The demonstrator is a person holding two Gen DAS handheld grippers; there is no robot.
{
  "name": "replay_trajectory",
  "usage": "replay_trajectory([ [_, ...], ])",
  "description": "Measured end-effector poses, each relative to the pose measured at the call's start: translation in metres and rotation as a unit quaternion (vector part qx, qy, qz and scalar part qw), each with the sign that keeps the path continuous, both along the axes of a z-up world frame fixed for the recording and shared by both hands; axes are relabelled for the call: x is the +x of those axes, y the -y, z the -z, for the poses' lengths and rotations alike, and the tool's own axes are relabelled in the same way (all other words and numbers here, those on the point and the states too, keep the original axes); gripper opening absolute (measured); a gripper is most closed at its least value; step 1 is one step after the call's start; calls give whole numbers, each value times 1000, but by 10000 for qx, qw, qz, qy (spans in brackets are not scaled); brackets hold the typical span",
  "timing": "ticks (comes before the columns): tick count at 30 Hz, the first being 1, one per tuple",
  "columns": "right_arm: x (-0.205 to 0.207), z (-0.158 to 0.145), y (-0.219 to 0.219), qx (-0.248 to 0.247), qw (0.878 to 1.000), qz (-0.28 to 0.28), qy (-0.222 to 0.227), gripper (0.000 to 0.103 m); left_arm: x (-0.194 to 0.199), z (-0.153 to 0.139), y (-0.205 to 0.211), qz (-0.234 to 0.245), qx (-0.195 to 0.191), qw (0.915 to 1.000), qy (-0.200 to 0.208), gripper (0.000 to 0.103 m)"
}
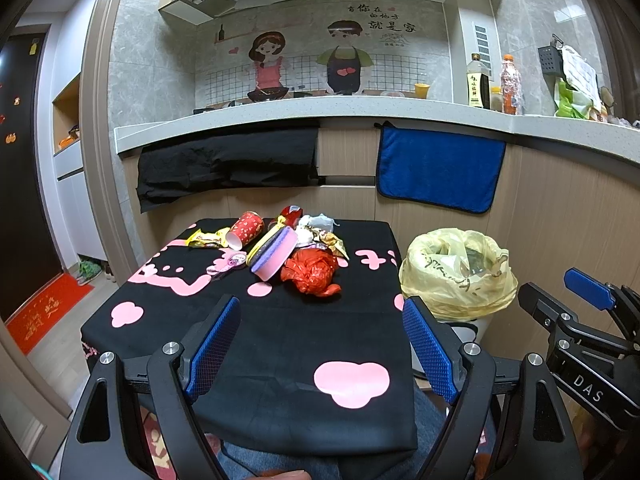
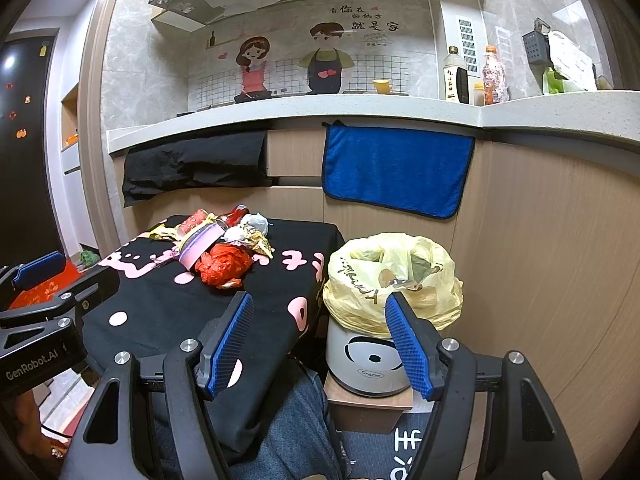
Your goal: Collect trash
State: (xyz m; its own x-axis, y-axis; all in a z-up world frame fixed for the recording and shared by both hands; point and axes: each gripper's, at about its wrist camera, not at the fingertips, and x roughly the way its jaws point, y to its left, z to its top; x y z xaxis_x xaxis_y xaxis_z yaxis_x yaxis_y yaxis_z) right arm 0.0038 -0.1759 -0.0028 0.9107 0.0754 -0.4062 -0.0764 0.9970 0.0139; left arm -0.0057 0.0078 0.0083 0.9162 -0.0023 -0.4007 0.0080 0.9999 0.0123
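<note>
Both grippers, left gripper [image 1: 322, 344] and right gripper [image 2: 320, 340], gape wide with nothing inside; trash pile [image 1: 280, 248] sits at twelve o'clock, bin bag [image 2: 392, 280] at two.

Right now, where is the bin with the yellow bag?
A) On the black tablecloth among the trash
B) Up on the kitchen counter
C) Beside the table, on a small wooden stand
C: the bin stands on a wooden stand next to the table, apart from the trash pile.
</note>
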Motion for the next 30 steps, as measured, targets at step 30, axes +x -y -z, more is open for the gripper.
replay_trajectory([
  [30, 8, -3, -2, -20, 10000, 65, -57, 66, 17, 4, -13, -1, -273, 9993, -273, 83],
])
